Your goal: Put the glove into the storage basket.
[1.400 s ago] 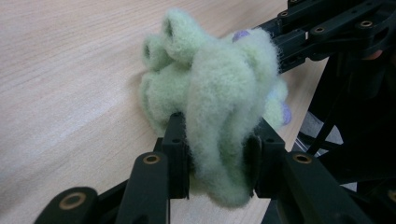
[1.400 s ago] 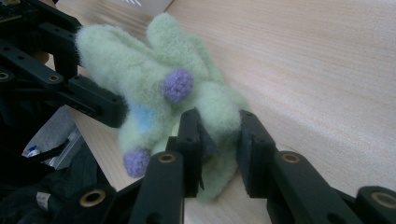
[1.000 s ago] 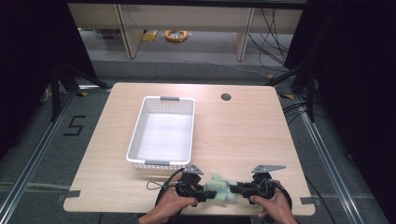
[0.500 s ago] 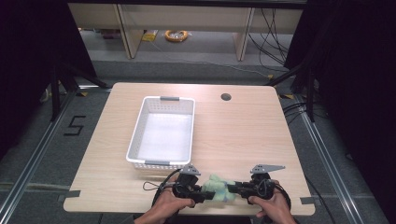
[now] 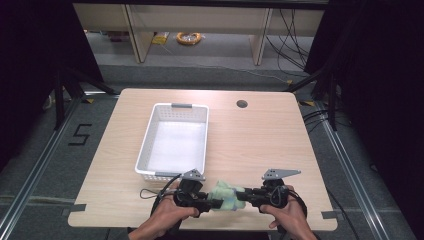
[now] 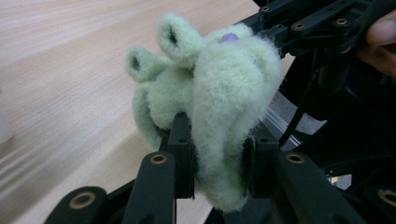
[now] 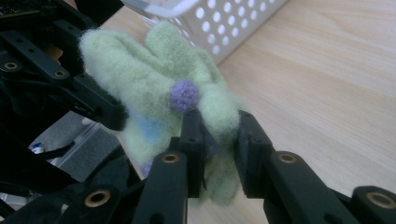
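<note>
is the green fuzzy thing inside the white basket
No, the green fuzzy thing is held between both tools at the table's near edge, in front of the white basket.

High view sat above the person's edge of the table (image 5: 260, 140), facing forward and down — whole top plus floor beyond. Left gripper view rode close behind its jaws, looking across at the right gripper (image 6: 322, 28). Right gripper view faced back toward the left gripper (image 7: 56, 79) and basket (image 7: 219, 23). All three shared the green glove (image 5: 226, 196) — and tabletop.
</note>
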A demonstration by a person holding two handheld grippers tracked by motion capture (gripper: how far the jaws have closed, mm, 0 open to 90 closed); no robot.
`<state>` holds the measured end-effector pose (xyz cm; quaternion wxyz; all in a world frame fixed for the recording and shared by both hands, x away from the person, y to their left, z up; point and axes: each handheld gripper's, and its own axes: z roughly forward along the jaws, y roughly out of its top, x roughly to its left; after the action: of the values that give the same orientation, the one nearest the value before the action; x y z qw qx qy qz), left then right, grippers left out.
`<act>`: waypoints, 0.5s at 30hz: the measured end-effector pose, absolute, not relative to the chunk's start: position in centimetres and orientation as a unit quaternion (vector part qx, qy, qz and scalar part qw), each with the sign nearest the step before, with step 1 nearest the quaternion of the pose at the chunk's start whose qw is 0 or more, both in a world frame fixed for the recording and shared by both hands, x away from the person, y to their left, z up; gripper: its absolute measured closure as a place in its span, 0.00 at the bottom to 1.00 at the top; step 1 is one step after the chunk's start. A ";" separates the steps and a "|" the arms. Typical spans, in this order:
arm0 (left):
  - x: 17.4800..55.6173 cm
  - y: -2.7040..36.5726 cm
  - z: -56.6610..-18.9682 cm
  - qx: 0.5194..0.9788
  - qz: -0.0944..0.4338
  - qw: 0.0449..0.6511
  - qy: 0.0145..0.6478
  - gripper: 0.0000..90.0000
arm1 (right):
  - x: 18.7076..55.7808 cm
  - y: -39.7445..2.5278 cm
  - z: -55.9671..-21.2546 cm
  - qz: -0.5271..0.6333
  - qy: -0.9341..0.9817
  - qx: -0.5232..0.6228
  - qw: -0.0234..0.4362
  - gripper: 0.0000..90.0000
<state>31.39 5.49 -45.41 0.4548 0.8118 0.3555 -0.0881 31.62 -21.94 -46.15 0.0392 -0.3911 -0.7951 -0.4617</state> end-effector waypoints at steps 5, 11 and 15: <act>31.7 6.4 -44.7 0.807 -0.091 0.460 0.359 0.77 | 32.0 -21.1 -45.2 -0.467 -0.793 -0.389 0.050 0.84; 32.6 8.0 -43.2 0.803 -0.081 0.462 0.368 0.77 | 33.4 -19.8 -43.5 -0.456 -0.809 -0.370 0.035 0.84; 33.1 9.3 -41.8 0.801 -0.068 0.463 0.374 0.77 | 34.5 -18.3 -42.0 -0.461 -0.809 -0.362 0.036 0.84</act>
<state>33.14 9.28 -41.76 0.4635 0.8007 0.3735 -0.0676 34.51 -18.30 -41.97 0.0356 -0.3620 -0.8095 -0.4609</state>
